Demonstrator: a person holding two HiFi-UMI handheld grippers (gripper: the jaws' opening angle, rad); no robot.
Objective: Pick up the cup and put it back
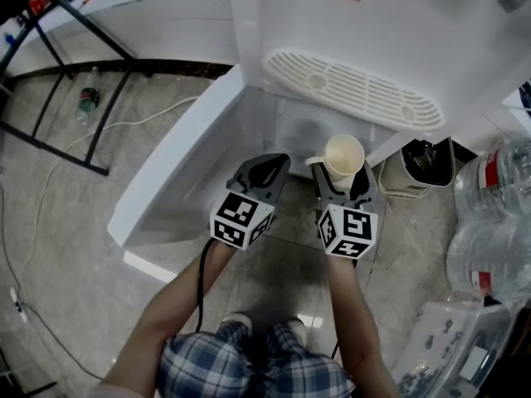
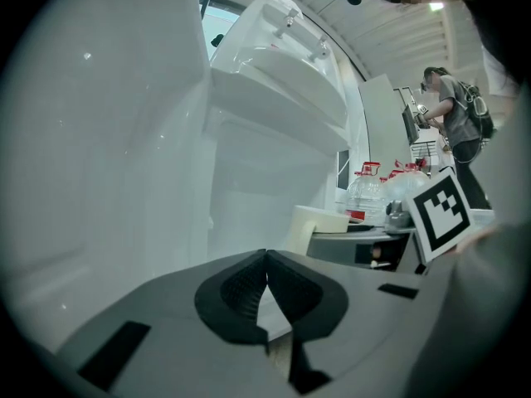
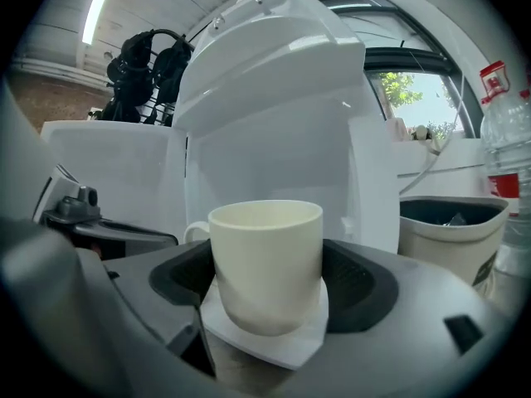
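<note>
Right gripper (image 3: 265, 293) pinches the upright cream mug (image 3: 265, 247) in open room before the water dispenser (image 1: 353, 89); left gripper (image 2: 265, 268) has its jaws pressed together, empty.

Things around a tall white plastic water dispenser (image 1: 348, 23)
On its front is a white oval drip tray with slots (image 1: 353, 89); at its right stands a small beige bin with dark inside (image 1: 412, 171), then big clear plastic water bottles (image 1: 494, 222); a black metal frame (image 1: 75, 98) and a small green bottle (image 1: 88, 99) are far left on the grey tiled floor (image 1: 50, 247)
</note>
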